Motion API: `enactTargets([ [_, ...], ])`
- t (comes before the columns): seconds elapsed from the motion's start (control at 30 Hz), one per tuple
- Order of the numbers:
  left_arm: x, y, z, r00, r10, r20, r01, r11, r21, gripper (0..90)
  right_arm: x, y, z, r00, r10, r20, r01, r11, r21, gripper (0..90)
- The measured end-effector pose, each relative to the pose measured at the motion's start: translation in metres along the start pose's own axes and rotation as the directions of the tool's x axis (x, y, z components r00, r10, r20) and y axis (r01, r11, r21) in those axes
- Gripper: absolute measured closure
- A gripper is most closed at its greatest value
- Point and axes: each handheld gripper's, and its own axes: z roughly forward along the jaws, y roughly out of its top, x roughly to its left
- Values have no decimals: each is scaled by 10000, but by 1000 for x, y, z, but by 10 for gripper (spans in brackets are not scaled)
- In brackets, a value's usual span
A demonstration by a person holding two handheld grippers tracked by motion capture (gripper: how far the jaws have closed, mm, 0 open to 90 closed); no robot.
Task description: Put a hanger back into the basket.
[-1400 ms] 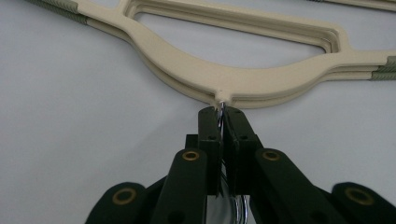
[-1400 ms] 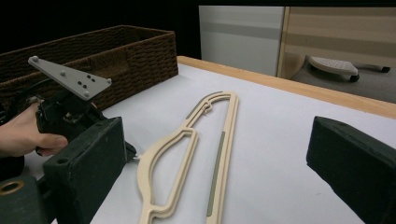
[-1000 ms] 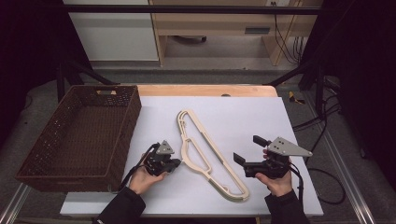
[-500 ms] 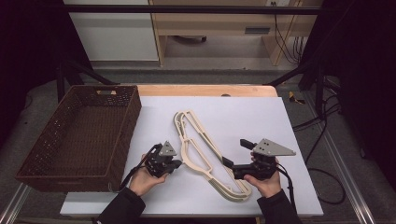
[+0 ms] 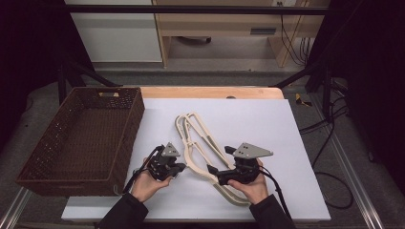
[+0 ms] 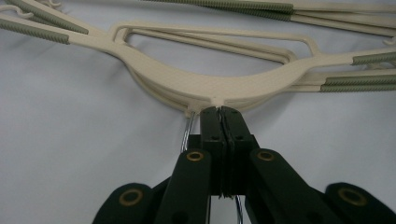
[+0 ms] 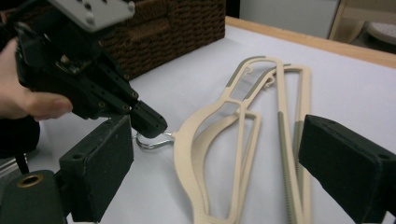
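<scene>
Hangers (image 5: 203,143) in left gripper (image 5: 175,171)

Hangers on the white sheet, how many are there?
2 cream hangers, as far as shows: stacked, one on the other, between the grippers beside the wicker basket. The left gripper view hints at a third layer; unclear.

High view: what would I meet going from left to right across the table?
Basket → left gripper → hangers → right gripper, with its hand behind it.
</scene>
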Motion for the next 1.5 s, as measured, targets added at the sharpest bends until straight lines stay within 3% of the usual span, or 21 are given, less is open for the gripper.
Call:
enactTargets([
  [0.23, -1, 2, -2, 10000, -70, 10, 70, 9999, 135, 887, 7, -3, 19, 9999, -108, -127, 114, 9988, 474, 165],
  [0.43, -2, 3, -6, 9999, -169, -28, 170, 9998, 126, 887, 16, -10, 38, 9971, -738, 167, 711, 9895, 1255, 242],
  [0.47, -3, 3, -6, 9998, -199, -36, 199, 9997, 111, 887, 19, -14, 44, 9952, -936, 299, 875, 9826, 1640, 285],
  [0.5, -3, 3, -6, 9998, -199, -36, 199, 9997, 111, 887, 19, -14, 44, 9952, -936, 299, 875, 9826, 1640, 285],
  [0.53, -4, 4, -6, 9998, -185, -56, 186, 9997, 135, 887, 22, -18, 51, 9932, -1143, 232, 1074, 9740, 1993, 331],
  [0.8, -5, 5, -8, 9997, -244, -34, 244, 9995, 187, 887, 30, -27, 68, 9828, -1840, 155, 1721, 9432, 2841, 461],
  [1.17, -7, 5, -9, 9992, -408, -47, 409, 9989, 216, 886, 33, -30, 74, 9726, -2327, 0, 2196, 9178, 3307, 698],
  [1.37, -5, 5, -8, 9986, -520, 83, 517, 9979, 383, 884, 35, -30, 73, 9619, -2727, -193, 2624, 9013, 3448, 719],
  [1.43, -5, 5, -8, 9985, -544, 67, 542, 9979, 359, 883, 36, -31, 74, 9607, -2768, -210, 2670, 9007, 3428, 725],
  [1.5, -4, 5, -9, 9982, -591, 123, 587, 9977, 341, 882, 37, -30, 74, 9527, -3023, -320, 2945, 8919, 3433, 739],
])
